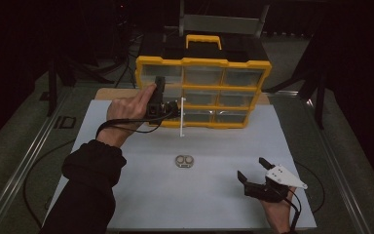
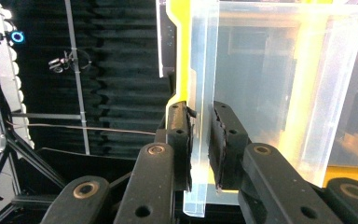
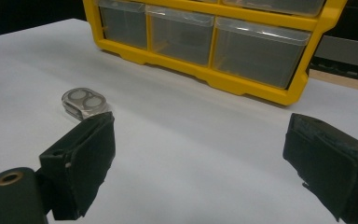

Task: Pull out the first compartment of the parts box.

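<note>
A yellow organizer (image 1: 203, 62) with clear plastic drawers stands at the back of the white mat. My left gripper (image 1: 173, 108) is at its lower left drawer (image 1: 181, 119), whose front stands out from the frame. In the left gripper view the jaws (image 2: 200, 116) are shut on that clear drawer's (image 2: 279, 93) front lip, one pad on each side. A small clear case (image 1: 184, 161) holding two round pieces lies in the middle of the mat. My right gripper (image 1: 252, 168) rests near the front right, open, with nothing between its fingers. Its own view shows the case (image 3: 84, 102) ahead of its left jaw.
The organizer (image 3: 242, 84) has a black top with a yellow handle (image 1: 203, 40). The white mat (image 1: 214, 195) covers a table with metal rails at both sides. A cable (image 1: 121, 122) trails from the left gripper over the person's wrist. The surroundings are dark.
</note>
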The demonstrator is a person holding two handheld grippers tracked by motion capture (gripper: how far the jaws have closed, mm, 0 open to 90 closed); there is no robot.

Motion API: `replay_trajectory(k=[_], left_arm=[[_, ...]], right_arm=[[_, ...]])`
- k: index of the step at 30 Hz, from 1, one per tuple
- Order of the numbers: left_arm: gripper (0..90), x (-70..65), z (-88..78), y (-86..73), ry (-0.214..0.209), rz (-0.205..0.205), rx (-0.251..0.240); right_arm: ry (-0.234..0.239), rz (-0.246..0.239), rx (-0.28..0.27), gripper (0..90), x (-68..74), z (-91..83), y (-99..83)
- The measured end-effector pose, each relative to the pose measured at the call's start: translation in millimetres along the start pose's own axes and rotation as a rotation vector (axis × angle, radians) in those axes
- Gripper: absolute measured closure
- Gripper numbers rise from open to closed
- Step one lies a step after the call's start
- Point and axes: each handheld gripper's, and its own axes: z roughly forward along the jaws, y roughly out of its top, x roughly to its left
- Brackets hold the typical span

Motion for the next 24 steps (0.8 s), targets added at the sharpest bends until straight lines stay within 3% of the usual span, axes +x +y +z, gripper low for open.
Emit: replay_trajectory(k=[24], left_arm=[[80.4, -2.8, -18.0, -2.2, 0.01, 0.007, 0.0]], right_arm=[[-0.001, -0.006, -0.004, 9.1, 0.3, -0.1, 0.3]])
